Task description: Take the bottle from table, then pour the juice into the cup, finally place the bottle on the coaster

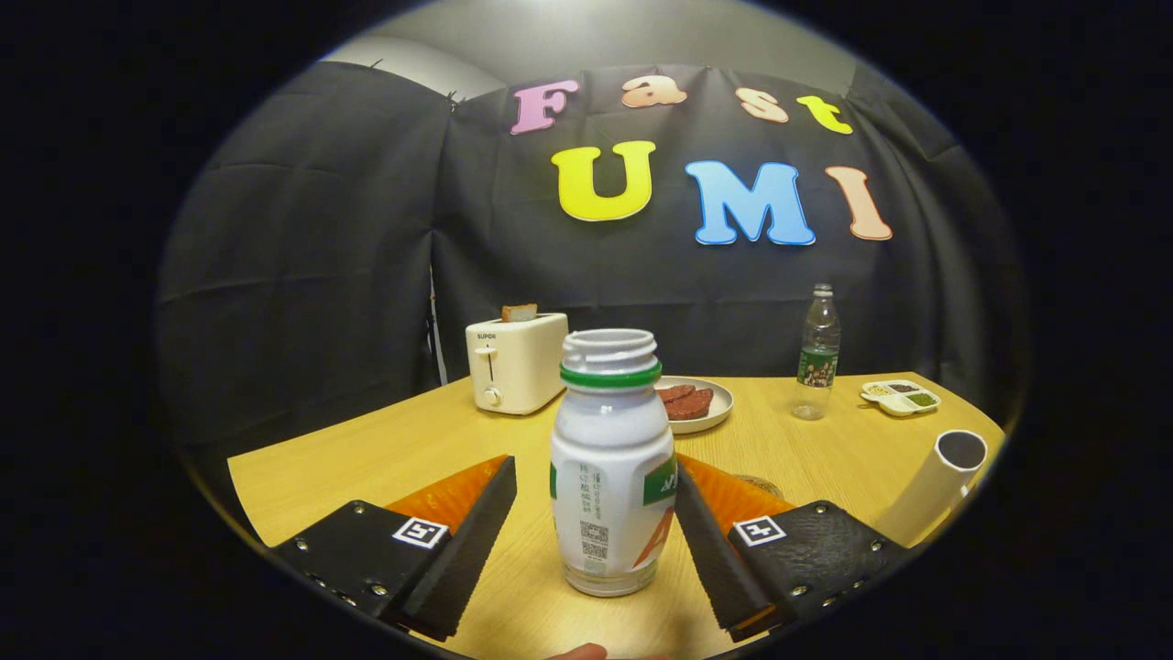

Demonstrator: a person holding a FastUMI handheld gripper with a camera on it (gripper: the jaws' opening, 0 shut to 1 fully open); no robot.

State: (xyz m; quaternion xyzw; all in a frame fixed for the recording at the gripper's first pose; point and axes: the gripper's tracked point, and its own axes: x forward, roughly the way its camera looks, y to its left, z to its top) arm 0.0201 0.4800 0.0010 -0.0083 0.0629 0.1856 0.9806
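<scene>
Here we are at the pick-up: the bottle (pixel 611 463) stands upright on the surface (pixel 367 449), cap off, mouth open, right between the fingers of the gripper (pixel 596 532). The fingers are spread apart. The right one sits just beside the bottle's wall, maybe brushing it, while the left one is clearly off it with bare wood showing in the gap. So no grip yet.

The smart play, I'd say, is to centre first, sliding a touch so both sides meet the body together; otherwise one finger may shove the bottle sideways and tip it. Close on the wide labelled belly, not the narrow neck, and squeeze gently, since an open bottle can slop over.

The cup (pixel 939 481) waits off beyond the right finger, leaning in this lens. A small disc (pixel 761 483), probably the coaster, peeks out just beyond that same finger.
</scene>
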